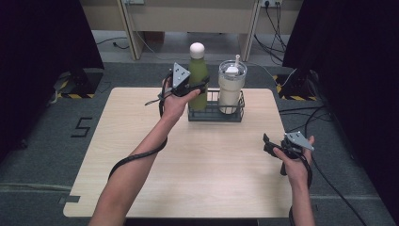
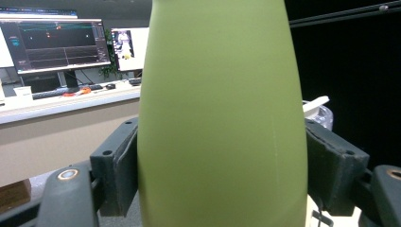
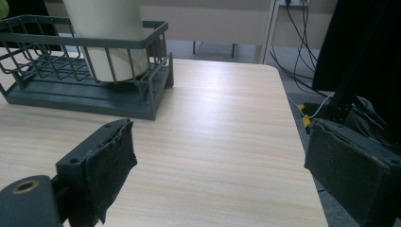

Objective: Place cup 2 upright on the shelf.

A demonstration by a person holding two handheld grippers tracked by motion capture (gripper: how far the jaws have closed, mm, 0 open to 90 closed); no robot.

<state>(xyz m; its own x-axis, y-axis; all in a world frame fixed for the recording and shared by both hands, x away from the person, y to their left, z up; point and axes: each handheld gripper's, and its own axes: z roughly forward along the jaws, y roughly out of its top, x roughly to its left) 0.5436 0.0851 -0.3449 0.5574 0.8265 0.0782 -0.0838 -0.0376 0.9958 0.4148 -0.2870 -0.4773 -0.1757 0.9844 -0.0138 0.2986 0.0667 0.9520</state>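
Observation:
A green bottle (image 1: 198, 70) with a white round cap stands upright at the left end of a dark wire basket (image 1: 216, 115). My left gripper (image 1: 196, 88) is shut on its body from the left side. In the left gripper view the green bottle (image 2: 222, 113) sits between both pads (image 2: 124, 163), which press on its sides. A cream tumbler (image 1: 231, 87) with a clear lid stands in the basket's right end. My right gripper (image 1: 269, 144) hovers near the table's right edge, and in its own view my right gripper (image 3: 227, 163) is open with nothing between its jaws.
The wooden table (image 1: 188, 179) ends close to the right of my right gripper. The basket (image 3: 94, 97) and the tumbler (image 3: 111, 38) lie ahead and to its left. Cables (image 1: 324, 122) run over the floor at the right. A desk with monitors (image 2: 56, 45) stands behind the bottle.

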